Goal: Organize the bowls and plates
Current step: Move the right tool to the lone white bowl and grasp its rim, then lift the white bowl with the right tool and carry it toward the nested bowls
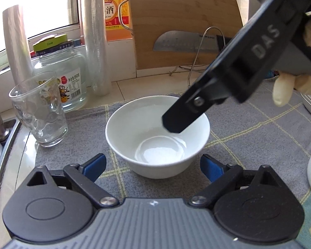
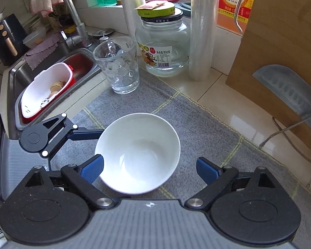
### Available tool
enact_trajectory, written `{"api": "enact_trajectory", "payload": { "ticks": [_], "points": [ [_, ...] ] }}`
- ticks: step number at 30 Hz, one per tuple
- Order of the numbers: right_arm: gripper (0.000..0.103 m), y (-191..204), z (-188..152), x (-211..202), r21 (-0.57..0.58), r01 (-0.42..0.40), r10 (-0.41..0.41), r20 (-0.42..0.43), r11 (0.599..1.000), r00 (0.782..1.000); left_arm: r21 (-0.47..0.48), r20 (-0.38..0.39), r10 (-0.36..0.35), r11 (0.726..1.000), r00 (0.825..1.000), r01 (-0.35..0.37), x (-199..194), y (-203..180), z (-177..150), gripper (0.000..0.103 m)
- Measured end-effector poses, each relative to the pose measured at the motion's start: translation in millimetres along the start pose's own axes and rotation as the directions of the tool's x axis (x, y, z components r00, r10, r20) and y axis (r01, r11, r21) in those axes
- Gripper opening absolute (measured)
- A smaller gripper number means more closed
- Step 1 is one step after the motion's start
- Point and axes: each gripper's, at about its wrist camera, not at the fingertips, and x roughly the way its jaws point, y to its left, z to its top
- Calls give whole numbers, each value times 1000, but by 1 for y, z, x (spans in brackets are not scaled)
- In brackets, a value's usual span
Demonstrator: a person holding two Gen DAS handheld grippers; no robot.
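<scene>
Tiled counter point(image 2: 221, 95), grey cloth point(image 2: 197, 128), jar point(image 2: 165, 47)

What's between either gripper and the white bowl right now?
Nothing visible. The white bowl sits alone on the grey mat, with the open right gripper straddling it and the open left gripper facing it. The drinking glass and jar stand beyond the bowl, clear of both approaches.
</scene>
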Motion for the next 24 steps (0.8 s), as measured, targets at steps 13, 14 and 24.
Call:
{"api": "enact_trajectory", "payload": {
  "ticks": [13, 14, 24],
  "points": [
    [75, -15, 11, 32, 39, -44, 45, -42, 998, 998, 21, 13, -45, 999, 999, 45, 5, 2, 2, 89],
    [74, -15, 11, 32, 43, -47, 48, -42, 998, 998, 21, 14, -45, 999, 999, 45, 6, 3, 3, 88],
    [68, -16, 14, 34, 58, -75, 77, -33, 995, 996, 24, 17, -44, 999, 999, 44, 3, 1, 3, 87]
  ]
}}
